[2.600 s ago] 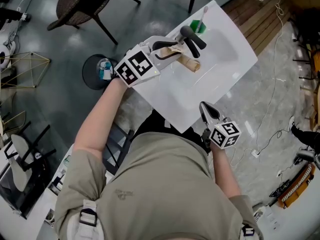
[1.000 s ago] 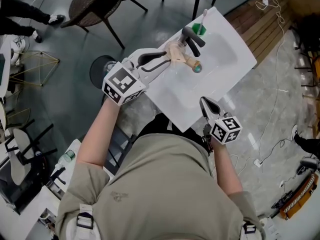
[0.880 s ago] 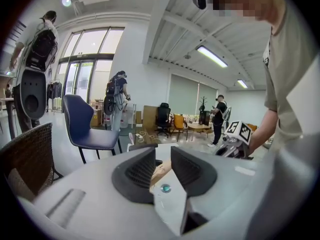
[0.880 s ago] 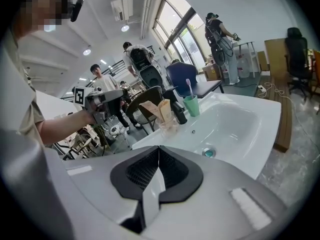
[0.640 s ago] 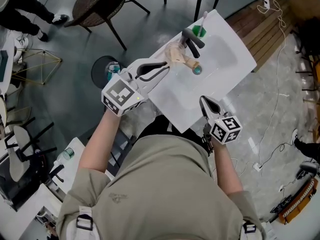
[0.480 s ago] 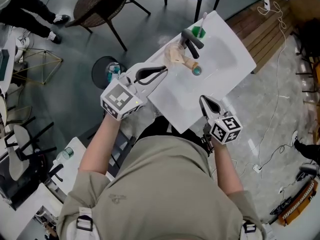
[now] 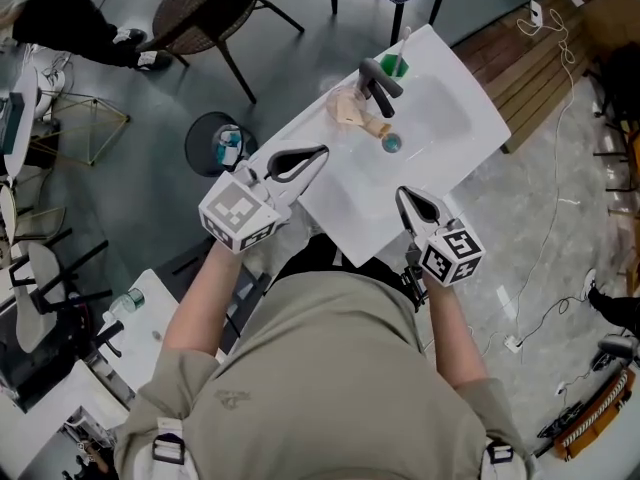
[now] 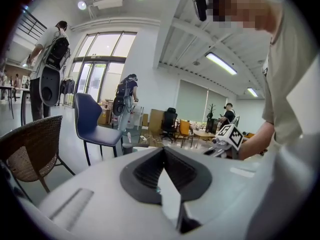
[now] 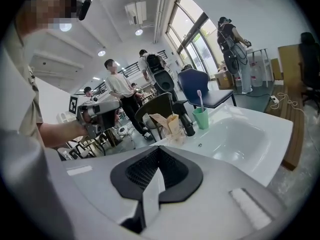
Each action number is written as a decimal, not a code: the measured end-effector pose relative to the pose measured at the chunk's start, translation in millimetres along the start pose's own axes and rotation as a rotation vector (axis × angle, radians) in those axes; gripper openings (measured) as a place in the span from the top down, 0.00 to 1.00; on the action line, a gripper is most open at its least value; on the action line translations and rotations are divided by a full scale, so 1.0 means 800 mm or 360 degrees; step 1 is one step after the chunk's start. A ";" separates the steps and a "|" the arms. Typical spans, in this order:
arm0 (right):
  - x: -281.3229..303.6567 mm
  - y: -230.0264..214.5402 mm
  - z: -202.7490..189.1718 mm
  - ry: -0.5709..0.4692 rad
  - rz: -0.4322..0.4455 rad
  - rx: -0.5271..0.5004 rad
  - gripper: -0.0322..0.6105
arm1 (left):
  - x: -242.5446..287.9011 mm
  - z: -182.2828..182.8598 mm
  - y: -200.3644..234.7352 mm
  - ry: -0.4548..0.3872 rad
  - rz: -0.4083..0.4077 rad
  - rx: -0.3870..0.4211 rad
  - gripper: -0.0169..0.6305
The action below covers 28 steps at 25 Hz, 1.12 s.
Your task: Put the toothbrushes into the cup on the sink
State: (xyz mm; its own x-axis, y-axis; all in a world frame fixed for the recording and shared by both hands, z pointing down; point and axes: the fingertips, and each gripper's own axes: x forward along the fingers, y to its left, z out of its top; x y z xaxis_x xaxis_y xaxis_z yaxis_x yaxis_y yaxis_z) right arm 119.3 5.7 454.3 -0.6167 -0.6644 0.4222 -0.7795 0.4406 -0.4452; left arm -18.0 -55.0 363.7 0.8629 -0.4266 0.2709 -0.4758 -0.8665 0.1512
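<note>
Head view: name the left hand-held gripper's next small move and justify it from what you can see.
Probably open the left hand-held gripper and reach toward the tan, teal-tipped item lying by the faucet, which may be a toothbrush. It and the right hand-held gripper are both shut on nothing, and the green cup holds only one toothbrush.
</note>
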 end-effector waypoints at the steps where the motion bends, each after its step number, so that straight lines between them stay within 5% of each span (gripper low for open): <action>1: 0.000 0.000 0.001 -0.0002 0.0005 -0.0003 0.93 | 0.000 -0.001 -0.001 0.0002 0.0005 -0.0001 0.96; 28: 0.003 0.019 0.031 -0.0029 0.0208 -0.0180 0.93 | 0.005 -0.051 -0.033 0.0121 0.0056 -0.0179 0.96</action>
State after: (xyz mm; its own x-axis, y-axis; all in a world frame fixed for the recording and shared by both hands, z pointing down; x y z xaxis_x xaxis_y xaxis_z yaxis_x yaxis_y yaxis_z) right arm 108.9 -4.2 429.3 -0.7125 -0.6074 0.3514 -0.7006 0.5887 -0.4031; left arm -9.2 -22.9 399.5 0.8319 -0.4317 0.3487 -0.5254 -0.8149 0.2448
